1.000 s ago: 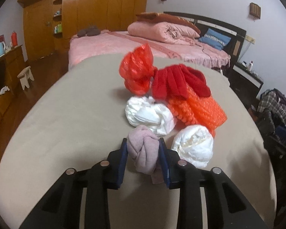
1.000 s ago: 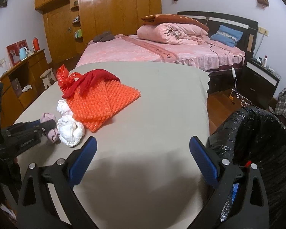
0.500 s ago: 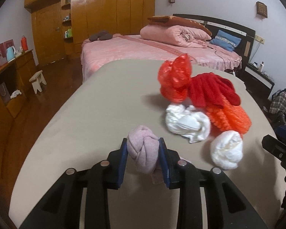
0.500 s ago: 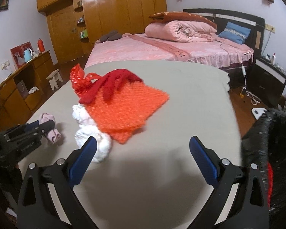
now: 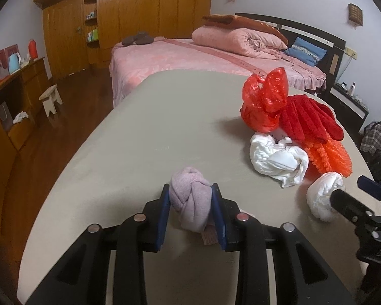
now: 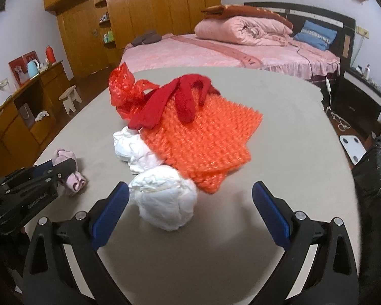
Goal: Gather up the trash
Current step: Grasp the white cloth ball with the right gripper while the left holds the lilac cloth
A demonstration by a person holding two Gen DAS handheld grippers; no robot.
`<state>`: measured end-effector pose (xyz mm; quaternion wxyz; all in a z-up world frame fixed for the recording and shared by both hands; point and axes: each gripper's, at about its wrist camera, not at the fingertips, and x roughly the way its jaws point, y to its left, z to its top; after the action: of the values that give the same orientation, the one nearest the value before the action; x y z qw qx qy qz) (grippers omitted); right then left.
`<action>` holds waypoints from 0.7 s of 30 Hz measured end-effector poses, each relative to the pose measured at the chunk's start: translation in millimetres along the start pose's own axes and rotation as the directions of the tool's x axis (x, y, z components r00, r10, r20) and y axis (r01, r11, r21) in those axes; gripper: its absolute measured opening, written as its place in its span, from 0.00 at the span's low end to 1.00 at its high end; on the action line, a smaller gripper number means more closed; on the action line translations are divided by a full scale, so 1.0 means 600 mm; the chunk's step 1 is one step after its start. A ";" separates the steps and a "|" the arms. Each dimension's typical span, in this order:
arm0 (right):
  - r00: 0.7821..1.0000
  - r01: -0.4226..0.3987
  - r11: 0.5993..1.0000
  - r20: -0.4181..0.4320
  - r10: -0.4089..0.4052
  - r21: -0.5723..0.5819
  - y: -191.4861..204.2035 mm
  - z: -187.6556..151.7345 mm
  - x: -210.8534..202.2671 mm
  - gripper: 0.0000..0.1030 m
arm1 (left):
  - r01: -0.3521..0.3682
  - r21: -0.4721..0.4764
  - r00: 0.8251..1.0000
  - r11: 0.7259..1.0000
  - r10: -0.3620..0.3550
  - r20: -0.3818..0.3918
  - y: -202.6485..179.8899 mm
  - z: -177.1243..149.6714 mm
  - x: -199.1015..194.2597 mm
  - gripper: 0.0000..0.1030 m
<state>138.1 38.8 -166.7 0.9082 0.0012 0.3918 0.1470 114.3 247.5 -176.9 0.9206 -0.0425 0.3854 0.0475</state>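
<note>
A knotted lilac cloth [image 5: 190,198] is clamped in the left gripper [image 5: 190,212], just left of the white wad [image 6: 165,198]; the right gripper [image 6: 190,203] is spread wide around it. The gripper lettering is unreadable.

A grey-beige table [image 6: 279,132] carries a small heap of things. An orange bubble sheet [image 6: 205,139] lies flat on it, with a red cloth [image 6: 170,101] over its far part. Beside them stand a red plastic bag [image 5: 264,101], a crumpled white bag [image 5: 276,157] and a white paper ball [image 6: 165,198].
</note>
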 end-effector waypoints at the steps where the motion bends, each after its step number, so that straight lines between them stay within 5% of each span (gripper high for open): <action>1: 1.000 -0.007 1.000 -0.011 0.007 0.004 0.003 0.000 0.005 0.91 | 0.002 -0.002 1.000 1.000 -0.002 -0.004 0.000 0.000 0.002 0.30; 6: 0.997 -0.041 0.999 -0.067 0.041 -0.004 0.014 -0.006 0.020 0.71 | 0.010 -0.009 1.000 1.000 -0.010 -0.011 0.007 -0.002 0.005 0.30; 12: 0.987 -0.123 0.992 -0.103 0.123 0.002 0.015 -0.011 0.018 0.37 | 0.008 -0.007 1.000 1.000 -0.008 -0.013 0.011 -0.001 0.007 0.30; 21: 0.991 -0.111 0.994 -0.076 0.110 -0.009 -0.023 -0.020 -0.020 0.35 | 0.002 0.029 1.000 1.000 -0.002 0.010 -0.008 -0.003 -0.005 0.30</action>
<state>125.5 21.4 -168.0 0.8833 0.0113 0.4239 0.1999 111.5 242.2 -176.1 0.9230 -0.0291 0.3816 0.0411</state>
